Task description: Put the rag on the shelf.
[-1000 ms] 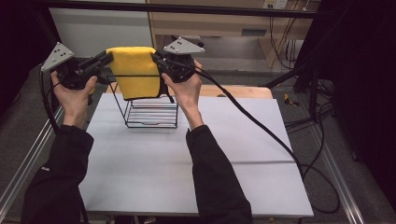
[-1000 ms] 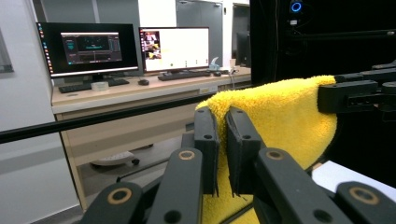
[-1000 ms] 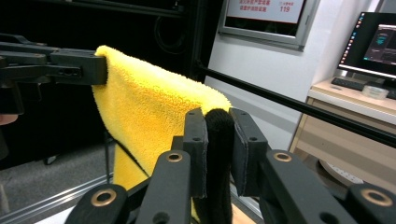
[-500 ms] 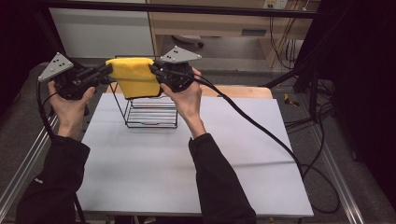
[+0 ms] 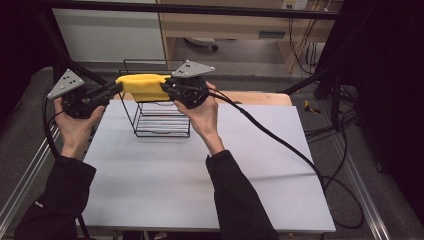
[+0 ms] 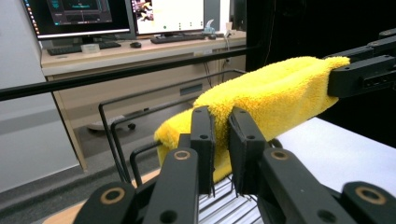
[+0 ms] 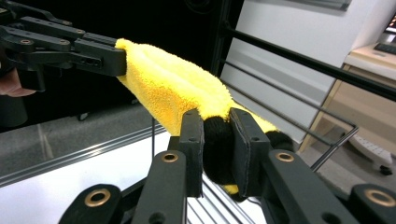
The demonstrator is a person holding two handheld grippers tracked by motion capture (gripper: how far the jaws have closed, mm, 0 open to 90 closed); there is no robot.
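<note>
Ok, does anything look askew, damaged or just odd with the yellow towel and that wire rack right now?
Nothing stands out. The yellow towel is bunched between the left hand-held gripper and the right hand-held gripper, held level above the wire rack, which stands upright on the white table. No spill or damage shows.

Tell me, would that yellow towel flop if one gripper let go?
Probably. The yellow towel looks soft and fluffy, and it sags slightly between the left gripper and right gripper, so a freed end would likely droop. Its plush pile probably grips well, and it seems light.
</note>
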